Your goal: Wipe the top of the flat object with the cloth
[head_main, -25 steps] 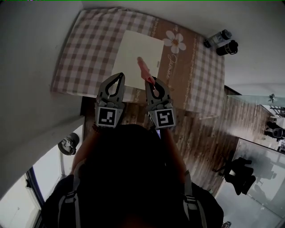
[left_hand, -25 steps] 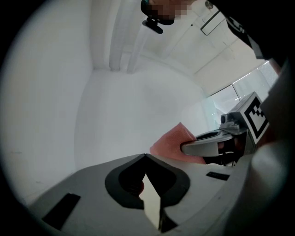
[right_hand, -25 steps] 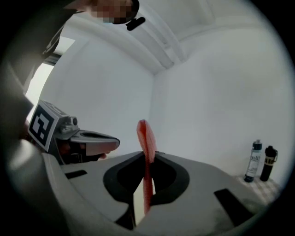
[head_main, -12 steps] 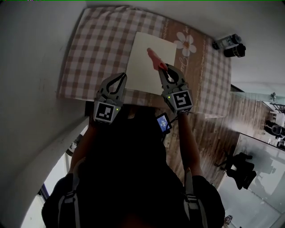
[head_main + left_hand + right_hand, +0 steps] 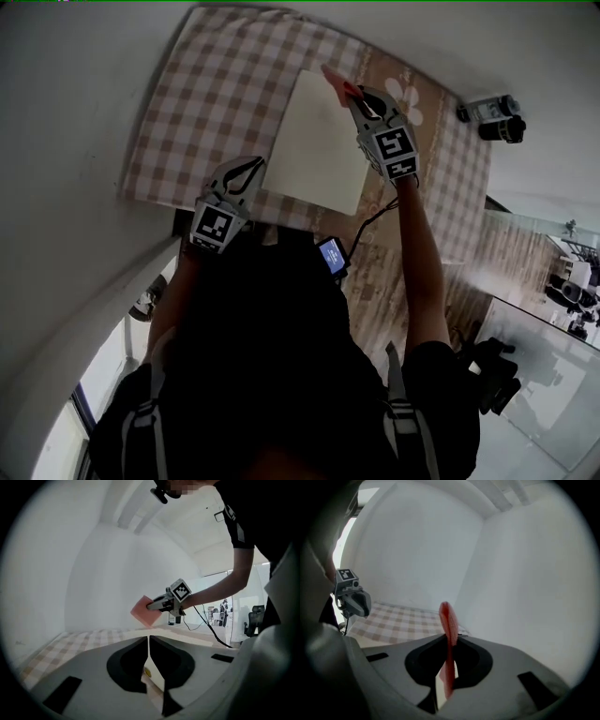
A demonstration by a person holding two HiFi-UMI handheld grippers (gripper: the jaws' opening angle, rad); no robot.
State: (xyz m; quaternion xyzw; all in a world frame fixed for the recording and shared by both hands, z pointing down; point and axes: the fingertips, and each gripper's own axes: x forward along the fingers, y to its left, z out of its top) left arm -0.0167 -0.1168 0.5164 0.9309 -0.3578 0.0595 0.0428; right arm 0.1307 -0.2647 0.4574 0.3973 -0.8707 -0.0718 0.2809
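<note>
- On the checked worktop, in the head view, the flat object lies face up, a pale rectangle. Its long axis runs from the person's edge toward the far edge, leaning slightly right.
- Same view: the right claw reaches over the flat object's far right corner. The cloth juts from its tips, pointing up and left across that corner.
- Same view: the left claw sits just beside the flat object's near left corner, its tips pointing toward the far edge.
- In the left gripper view, the left claw shows its jaws almost together, with only a thin slit between them. They have just been easing apart a little, and nothing stands between them.
- Beyond it in that view, the right claw holds the cloth by one edge. The cloth's broad pink face is turned to the camera and set cornerwise, with its lowest corner close to the worktop. Whether it touches the surface cannot be told.
- In the right gripper view, the right claw is clamped on the cloth. The cloth stands edge-on and upright between the jaws, its long axis running straight out past the tips.
- The left claw shows at the far left of that view, above the checked worktop.
</note>
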